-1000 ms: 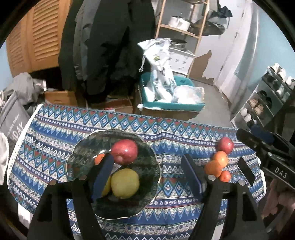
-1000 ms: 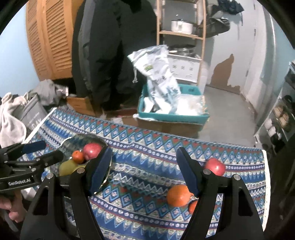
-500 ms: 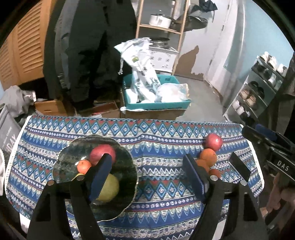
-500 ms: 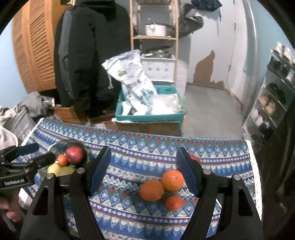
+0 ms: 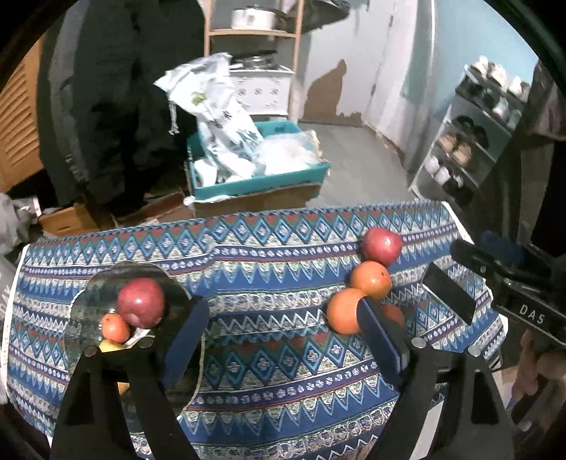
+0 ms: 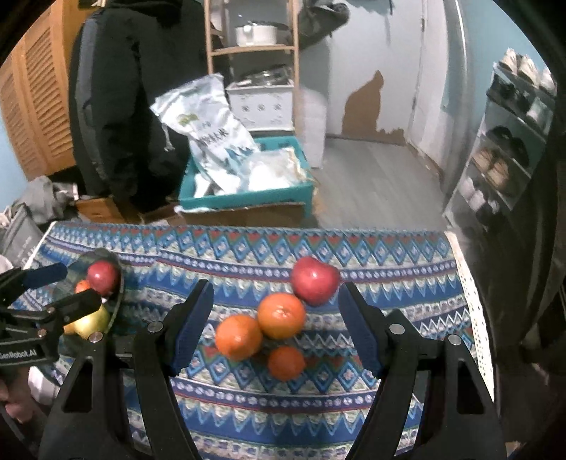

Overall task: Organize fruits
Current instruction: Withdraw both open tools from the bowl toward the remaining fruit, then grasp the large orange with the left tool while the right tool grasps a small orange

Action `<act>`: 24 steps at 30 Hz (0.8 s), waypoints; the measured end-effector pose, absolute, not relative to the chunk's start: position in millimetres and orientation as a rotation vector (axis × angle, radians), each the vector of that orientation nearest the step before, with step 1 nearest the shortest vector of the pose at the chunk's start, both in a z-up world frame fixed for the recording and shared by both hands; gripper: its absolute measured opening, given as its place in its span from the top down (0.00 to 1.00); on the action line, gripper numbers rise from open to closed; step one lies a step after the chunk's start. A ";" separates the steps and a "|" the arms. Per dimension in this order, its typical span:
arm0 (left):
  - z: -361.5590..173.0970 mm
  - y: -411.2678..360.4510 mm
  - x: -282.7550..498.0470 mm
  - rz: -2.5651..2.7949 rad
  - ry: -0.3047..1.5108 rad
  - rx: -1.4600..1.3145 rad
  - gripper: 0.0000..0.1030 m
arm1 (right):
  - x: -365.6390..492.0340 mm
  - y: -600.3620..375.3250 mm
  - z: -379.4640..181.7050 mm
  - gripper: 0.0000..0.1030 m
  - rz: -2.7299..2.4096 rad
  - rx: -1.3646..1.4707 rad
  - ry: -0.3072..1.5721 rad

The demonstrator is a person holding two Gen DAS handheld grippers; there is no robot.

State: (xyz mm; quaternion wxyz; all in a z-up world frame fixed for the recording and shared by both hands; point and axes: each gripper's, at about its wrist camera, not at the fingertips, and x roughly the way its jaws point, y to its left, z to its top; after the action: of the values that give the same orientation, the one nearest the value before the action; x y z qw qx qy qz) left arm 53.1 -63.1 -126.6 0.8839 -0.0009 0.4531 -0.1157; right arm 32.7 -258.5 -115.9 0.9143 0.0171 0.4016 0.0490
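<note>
The right gripper (image 6: pixel 276 323) has swung over to the oranges (image 6: pixel 281 315), jaws apart, empty. The left gripper (image 5: pixel 283 331) jaws gape too. One red apple (image 6: pixel 315 280) touches the oranges.

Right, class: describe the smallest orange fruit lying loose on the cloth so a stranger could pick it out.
Find the patterned tablecloth, then the loose cluster of four fruits between the right gripper's open fingers. The small orange lies nearest the camera, smaller than the two larger oranges behind it, opposite the red apple.

Place: a lived-in home storage room.
Showing it: black padded coats (image 6: pixel 134 92) hanging; grey shoe rack (image 6: pixel 509 141) standing; wooden shelf with white pot (image 6: pixel 256 33); peeling blue wall (image 6: pixel 371 70).
</note>
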 end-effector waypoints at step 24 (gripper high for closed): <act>-218.4 -103.2 76.1 -0.258 1.115 0.066 0.16 | 54.9 -283.2 -242.4 0.27 0.119 0.077 1.136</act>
State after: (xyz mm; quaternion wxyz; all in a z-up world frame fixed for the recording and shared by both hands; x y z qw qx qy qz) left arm 76.1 -103.2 -218.3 0.8402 0.0312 0.5275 -0.1219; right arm 54.9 -283.2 -242.4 0.8406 0.0366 0.5375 0.0563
